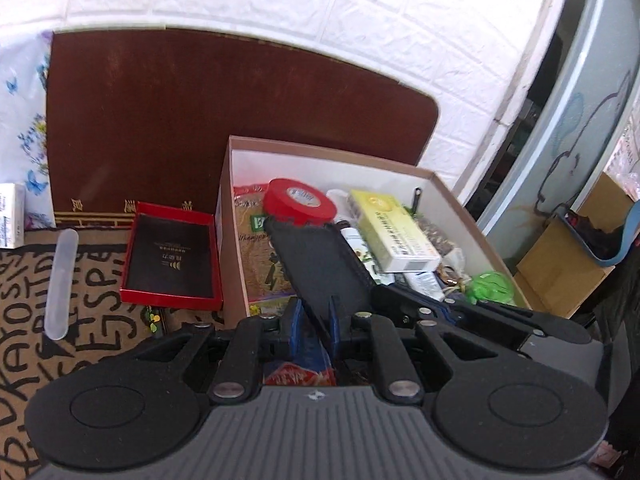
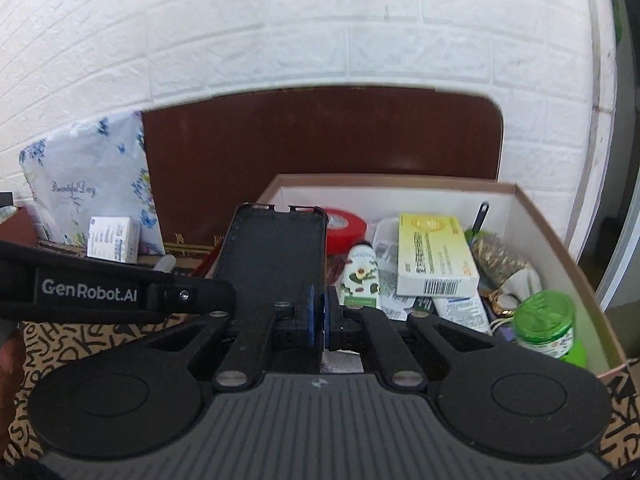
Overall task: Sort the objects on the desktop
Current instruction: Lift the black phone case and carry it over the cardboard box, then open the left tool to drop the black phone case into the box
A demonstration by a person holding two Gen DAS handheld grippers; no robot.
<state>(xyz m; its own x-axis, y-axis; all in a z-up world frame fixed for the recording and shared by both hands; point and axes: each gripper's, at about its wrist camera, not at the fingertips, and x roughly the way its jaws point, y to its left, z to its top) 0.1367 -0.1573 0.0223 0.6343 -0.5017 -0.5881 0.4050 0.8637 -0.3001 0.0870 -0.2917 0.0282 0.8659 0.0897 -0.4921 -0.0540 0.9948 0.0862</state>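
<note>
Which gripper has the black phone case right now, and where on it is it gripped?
Both. The left gripper and the right gripper are each shut on the near bottom edge of the phone case, above the box.

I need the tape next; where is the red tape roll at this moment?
The red tape roll lies inside the cardboard box, at its back left, left of the yellow carton, just behind the black phone case.

One open cardboard box is seen, and in it are counted one red tape roll, one yellow-and-white carton, one green-lidded jar and one avocado-printed tube. One black phone case, one red tray, one clear tube and one small white carton are counted outside it.
</note>
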